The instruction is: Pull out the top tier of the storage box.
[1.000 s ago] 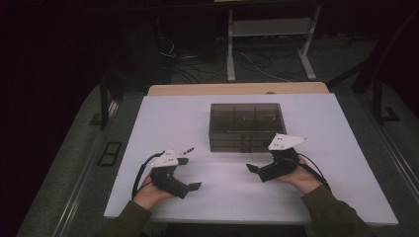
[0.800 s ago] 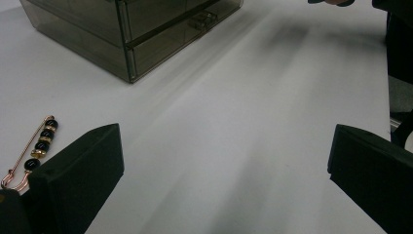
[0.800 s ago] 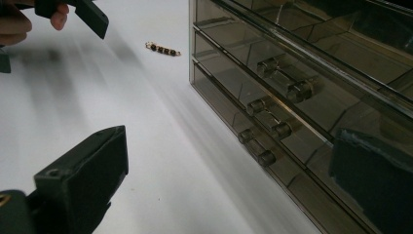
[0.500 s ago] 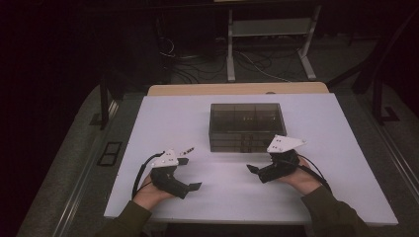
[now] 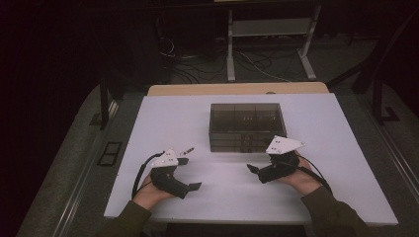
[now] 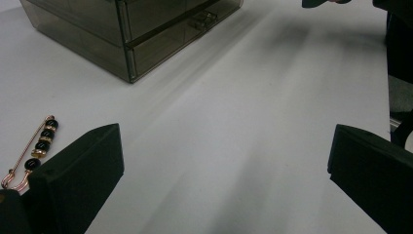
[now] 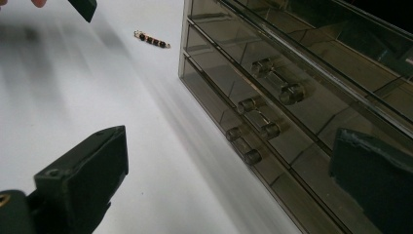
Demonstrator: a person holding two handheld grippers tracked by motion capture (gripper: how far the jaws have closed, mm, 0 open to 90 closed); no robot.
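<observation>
High view: two tongs, left (image 5: 190,174), right (image 5: 258,171); one drawer box (image 5: 246,126); one pin (image 5: 187,149).

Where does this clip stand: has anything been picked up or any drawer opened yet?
Nothing looks done: the drawers of the smoky drawer box appear closed, and the beaded pin lies on the table. In hand: nothing; the left gripper and right gripper are open and empty. Left: grasping the pin and opening a drawer.

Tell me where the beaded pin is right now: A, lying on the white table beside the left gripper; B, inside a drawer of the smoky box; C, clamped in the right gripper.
A: the beaded pin lies flat on the white table, just outside the open left gripper.
</observation>
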